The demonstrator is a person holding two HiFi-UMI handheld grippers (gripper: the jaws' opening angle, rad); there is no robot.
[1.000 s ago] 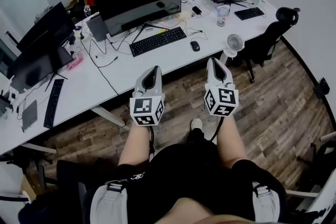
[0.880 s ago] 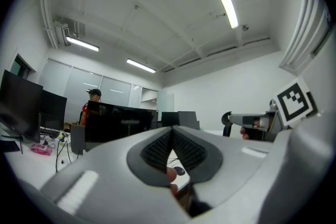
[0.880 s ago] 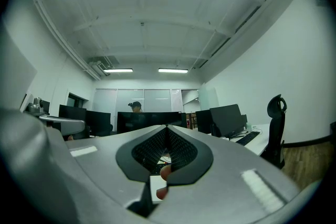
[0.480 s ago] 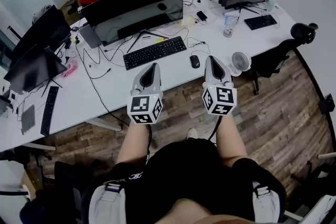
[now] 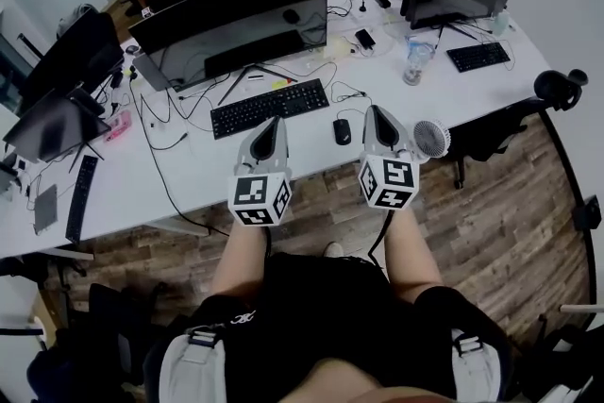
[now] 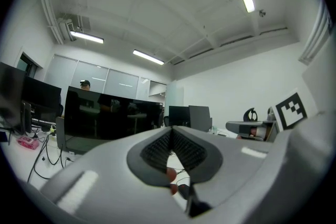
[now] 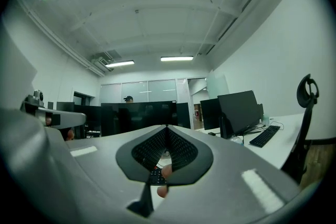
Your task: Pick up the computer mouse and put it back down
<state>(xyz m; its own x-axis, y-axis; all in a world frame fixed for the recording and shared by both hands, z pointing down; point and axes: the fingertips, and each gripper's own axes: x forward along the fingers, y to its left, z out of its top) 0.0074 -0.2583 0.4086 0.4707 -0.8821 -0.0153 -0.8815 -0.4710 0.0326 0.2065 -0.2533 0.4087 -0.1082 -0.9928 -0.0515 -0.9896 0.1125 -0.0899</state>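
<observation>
Mouse sits near the tabletop's front edge, lengthwise away from me. It's just left of my right gripper, the nearer one. The left gripper is farther off, and both are closed and empty.

Head view steeply down over desk, both gripper views level, facing shared monitor
</observation>
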